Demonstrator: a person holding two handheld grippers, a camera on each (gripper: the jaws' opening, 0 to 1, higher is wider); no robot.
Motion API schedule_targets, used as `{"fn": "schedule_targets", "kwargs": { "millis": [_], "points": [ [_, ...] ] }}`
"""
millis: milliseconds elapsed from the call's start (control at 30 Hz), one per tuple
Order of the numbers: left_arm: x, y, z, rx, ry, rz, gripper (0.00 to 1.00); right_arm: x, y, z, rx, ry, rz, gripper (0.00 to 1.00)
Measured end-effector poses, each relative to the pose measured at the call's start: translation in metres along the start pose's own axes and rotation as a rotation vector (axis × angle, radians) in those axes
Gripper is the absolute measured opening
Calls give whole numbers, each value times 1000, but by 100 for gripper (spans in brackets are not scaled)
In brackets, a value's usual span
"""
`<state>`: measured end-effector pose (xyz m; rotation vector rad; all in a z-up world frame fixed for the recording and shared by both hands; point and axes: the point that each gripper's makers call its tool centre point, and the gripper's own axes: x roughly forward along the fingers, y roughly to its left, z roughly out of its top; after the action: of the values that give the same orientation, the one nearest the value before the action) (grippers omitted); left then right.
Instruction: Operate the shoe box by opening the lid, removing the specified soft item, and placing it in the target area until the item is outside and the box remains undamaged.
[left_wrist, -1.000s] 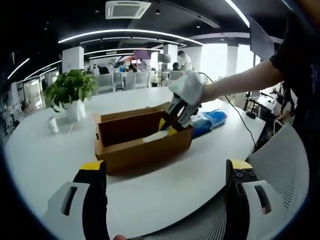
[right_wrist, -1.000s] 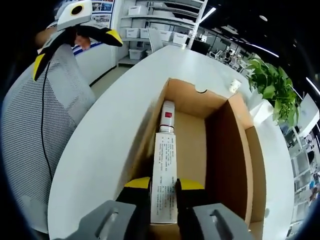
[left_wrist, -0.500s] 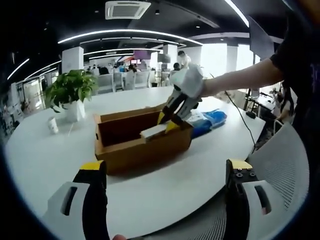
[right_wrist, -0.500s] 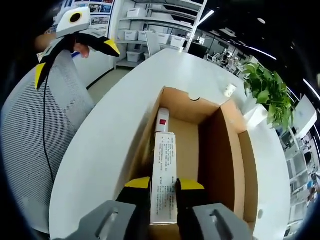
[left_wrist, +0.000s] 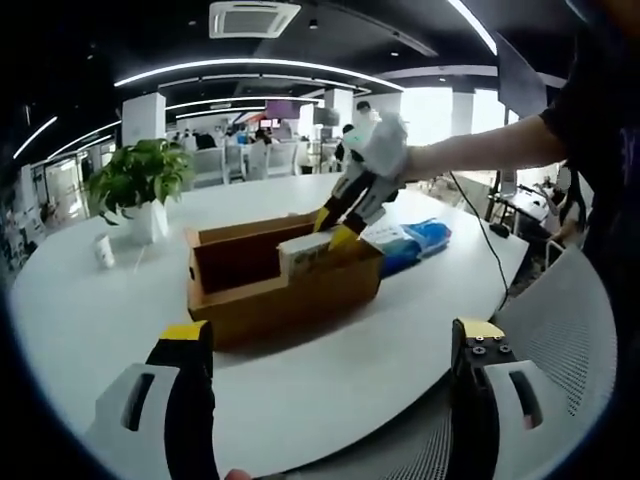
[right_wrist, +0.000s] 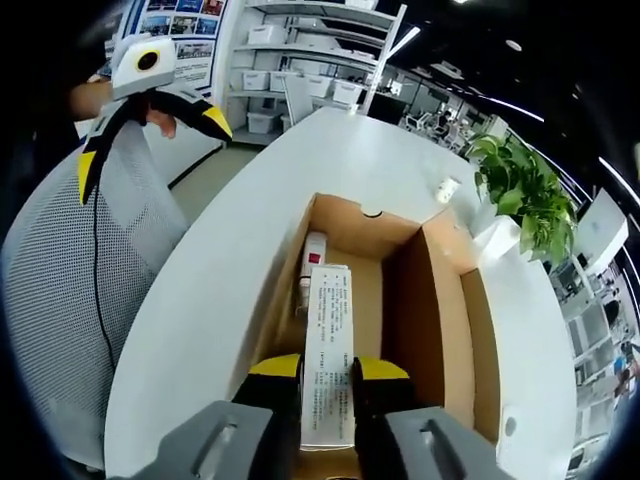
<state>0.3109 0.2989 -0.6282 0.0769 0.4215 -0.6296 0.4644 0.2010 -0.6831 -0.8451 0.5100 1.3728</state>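
Gripping flat printed carton, right tongs above cardboard shoe box; left tongs wide

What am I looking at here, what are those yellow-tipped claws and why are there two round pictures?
No robot here: a person holds a hand-held gripper in each hand, and each carries a fisheye camera looking along its own jaws. In the left gripper view, the left hand-held gripper stands open and empty above a white table. Across it, the right hand-held gripper lifts a white printed carton from an open cardboard shoe box. The right gripper view shows that carton clamped between its jaws. A potted plant and a blue package also sit on the table.
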Motion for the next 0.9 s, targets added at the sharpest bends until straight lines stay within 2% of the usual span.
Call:
{"fn": "schedule_targets", "kwargs": {
  "millis": [467,900],
  "points": [
    [0,-1,0,-2,0,-7,99,-24,-9,1,24,-32,-23,14],
    [0,-3,0,-8,1,-20,99,-54,-20,-12,43,-36,-71,14]
  ]
}}
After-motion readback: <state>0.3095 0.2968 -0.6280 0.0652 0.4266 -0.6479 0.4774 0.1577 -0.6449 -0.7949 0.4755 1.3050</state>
